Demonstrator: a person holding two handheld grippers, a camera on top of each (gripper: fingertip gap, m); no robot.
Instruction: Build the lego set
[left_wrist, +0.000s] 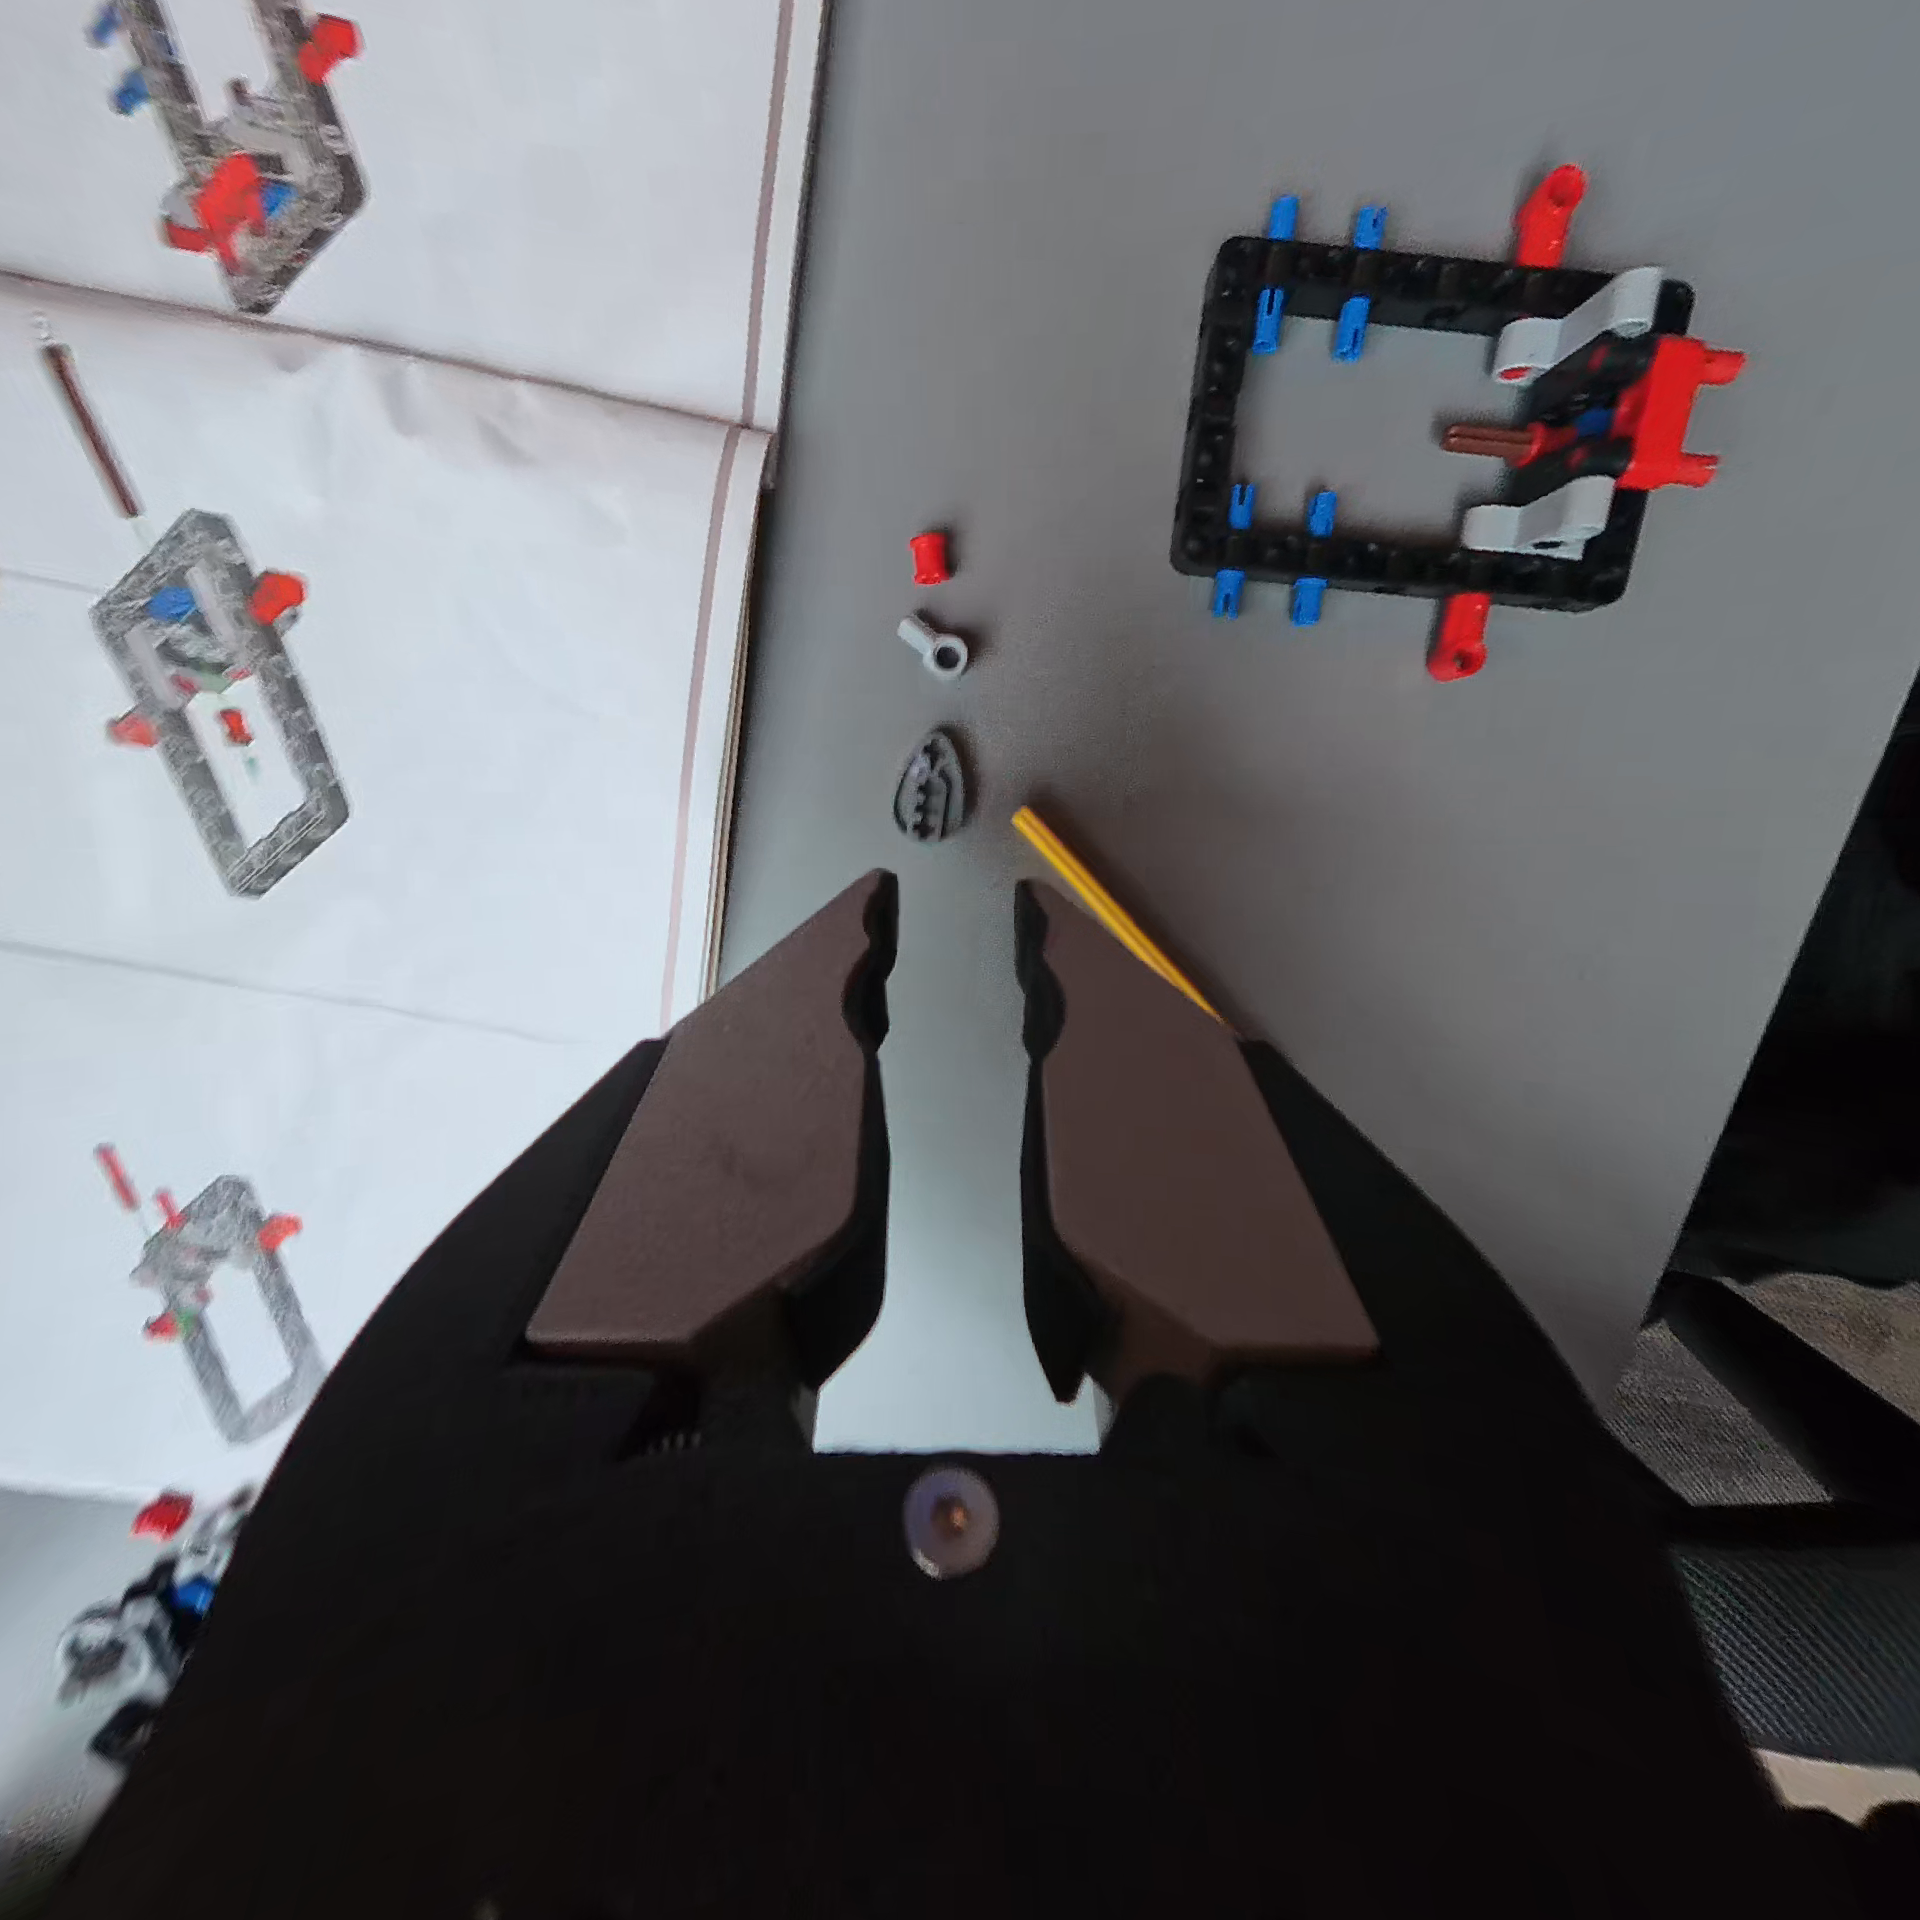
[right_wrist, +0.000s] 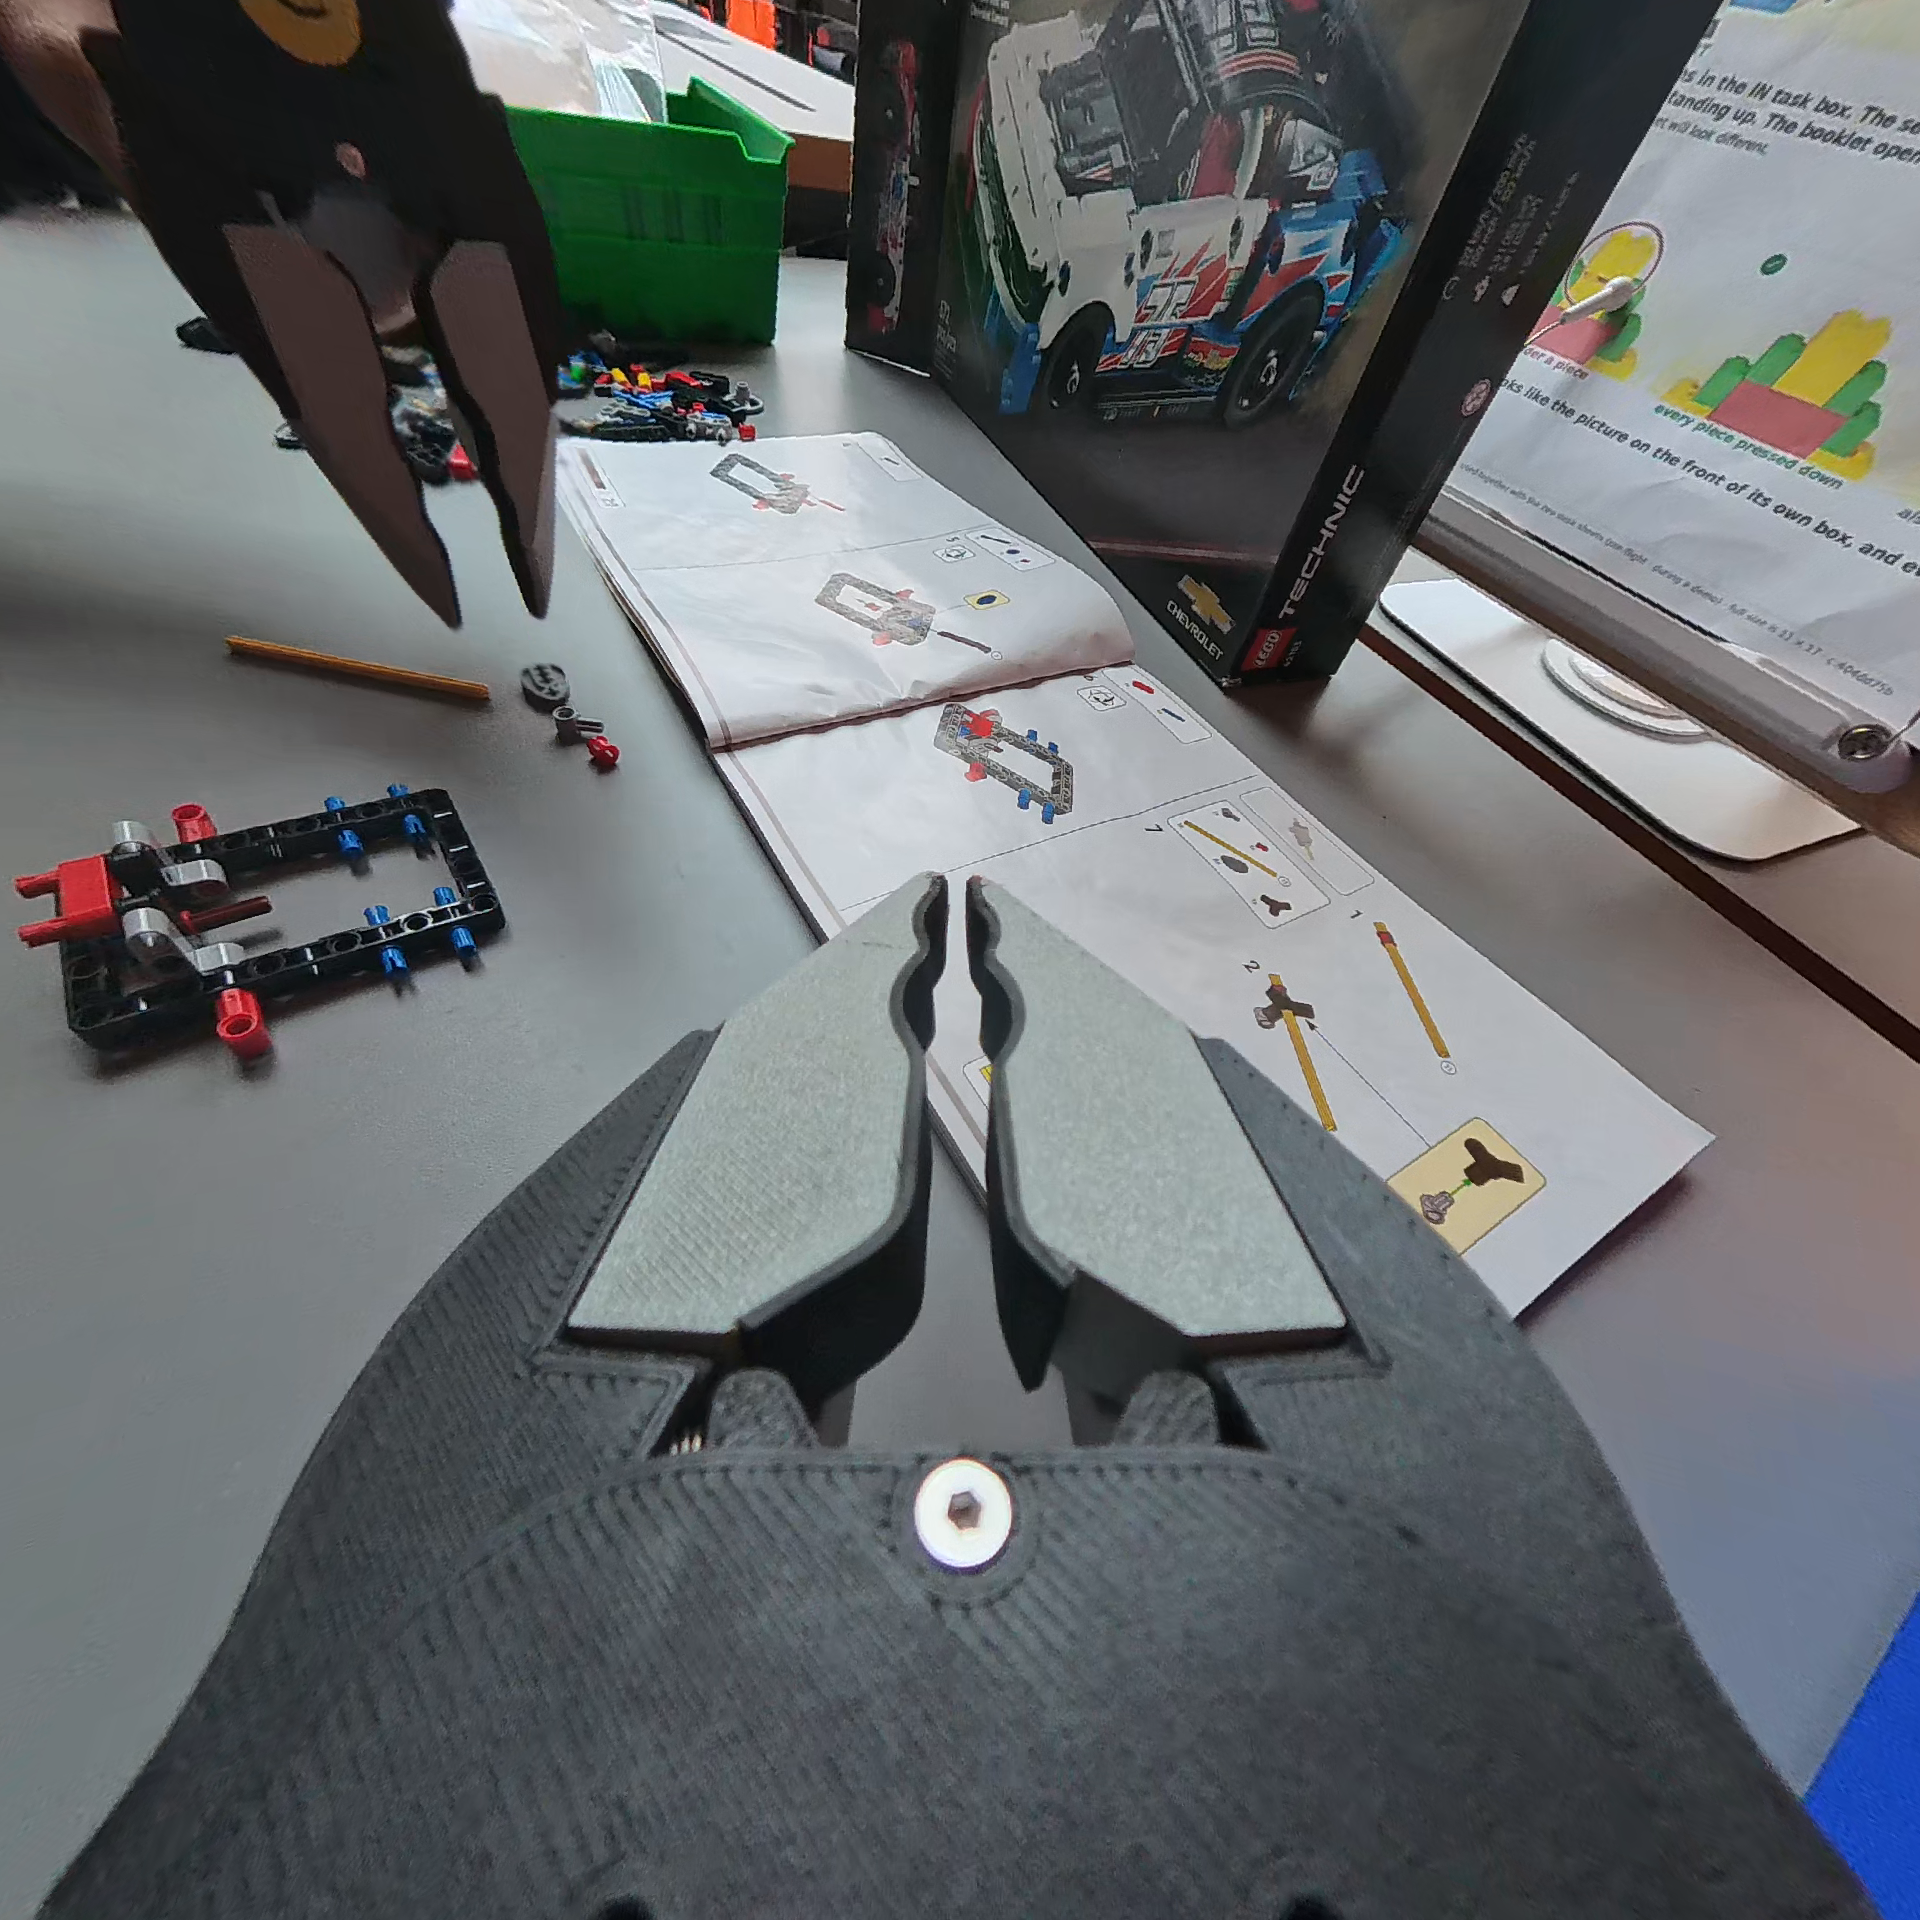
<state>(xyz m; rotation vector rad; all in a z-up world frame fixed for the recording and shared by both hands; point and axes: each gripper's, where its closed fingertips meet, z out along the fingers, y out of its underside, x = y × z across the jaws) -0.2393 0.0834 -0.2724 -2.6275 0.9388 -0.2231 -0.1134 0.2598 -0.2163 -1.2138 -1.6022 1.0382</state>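
A black rectangular frame (left_wrist: 1403, 426) with blue pins, red connectors, grey levers and a brown axle lies flat on the grey table (left_wrist: 1195, 1039); it also shows in the right wrist view (right_wrist: 281, 914). Near it lie a yellow axle (left_wrist: 1101, 904), a dark oval piece (left_wrist: 932, 784), a grey connector (left_wrist: 935, 644) and a red bush (left_wrist: 930, 556). My left gripper (left_wrist: 954, 883) is open and empty, hovering just above the yellow axle (right_wrist: 353, 665) and the oval piece (right_wrist: 543, 686); it also shows in the right wrist view (right_wrist: 497, 613). My right gripper (right_wrist: 956, 883) is shut and empty over the instruction booklet (right_wrist: 935, 665).
The open instruction booklet (left_wrist: 364, 727) lies beside the small parts. A pile of loose pieces (right_wrist: 655, 400) and a green bin (right_wrist: 665, 229) stand at the back. The set's box (right_wrist: 1195, 312) stands behind the booklet. A printed sheet (right_wrist: 1714, 364) hangs on a stand at right. One gripper's finger ends stand about 25 cm off the other's.
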